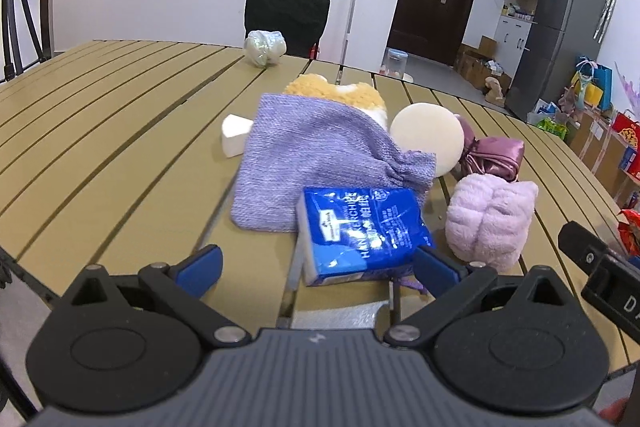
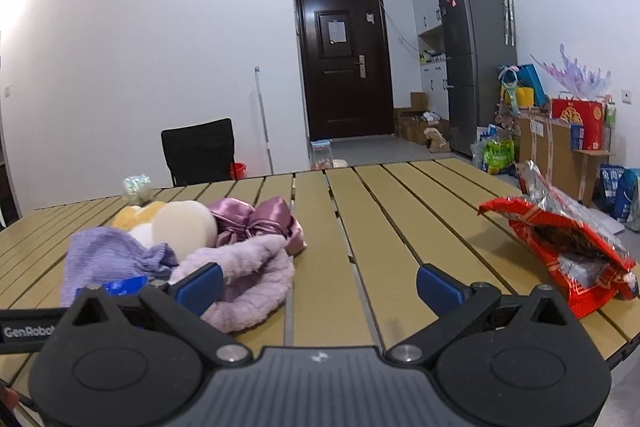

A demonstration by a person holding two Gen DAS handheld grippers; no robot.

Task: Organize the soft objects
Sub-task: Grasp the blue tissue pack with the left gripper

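On table: tissue pack (blue), pouch.

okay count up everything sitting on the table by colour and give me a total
Purple or pink: 3 – knit drawstring pouch, fluffy pink cloth, satin pouch
Blue: 1 – tissue pack
White or cream: 3 – round puff, white sponge wedge, crinkly white bundle
Yellow: 1 – plush toy
Red: 1 – opened snack bag
Total: 9

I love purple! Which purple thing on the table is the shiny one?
The satin pouch, far behind the fluffy lilac towel. The knitted drawstring bag is matte and woven; only the satin gleams.
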